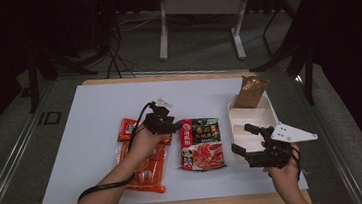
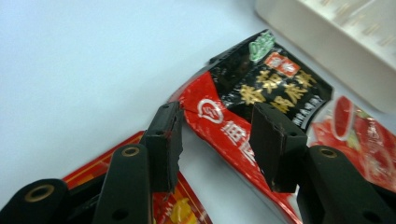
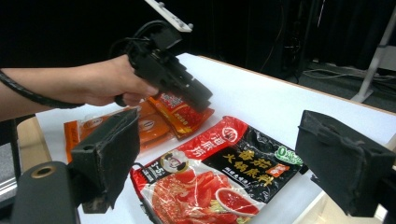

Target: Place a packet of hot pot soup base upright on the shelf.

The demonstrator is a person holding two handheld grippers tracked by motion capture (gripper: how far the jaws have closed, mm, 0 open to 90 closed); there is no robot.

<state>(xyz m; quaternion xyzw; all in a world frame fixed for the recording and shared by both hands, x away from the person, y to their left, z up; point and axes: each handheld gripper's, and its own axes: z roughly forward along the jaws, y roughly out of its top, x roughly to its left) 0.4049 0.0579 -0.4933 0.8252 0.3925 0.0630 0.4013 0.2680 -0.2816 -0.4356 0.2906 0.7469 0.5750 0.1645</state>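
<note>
soup packet [image 2: 261,100] corner between open left tongs [image 2: 219,140]

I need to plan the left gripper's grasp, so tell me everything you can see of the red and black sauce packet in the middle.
The red and black sauce packet is a flat, glossy plastic pouch lying face up on the white table. Its top is black with gold characters and a red band; its lower part pictures red sauce. It lies between the orange packets and the white tray. The left gripper hovers open over its top corner, not gripping it.
</note>
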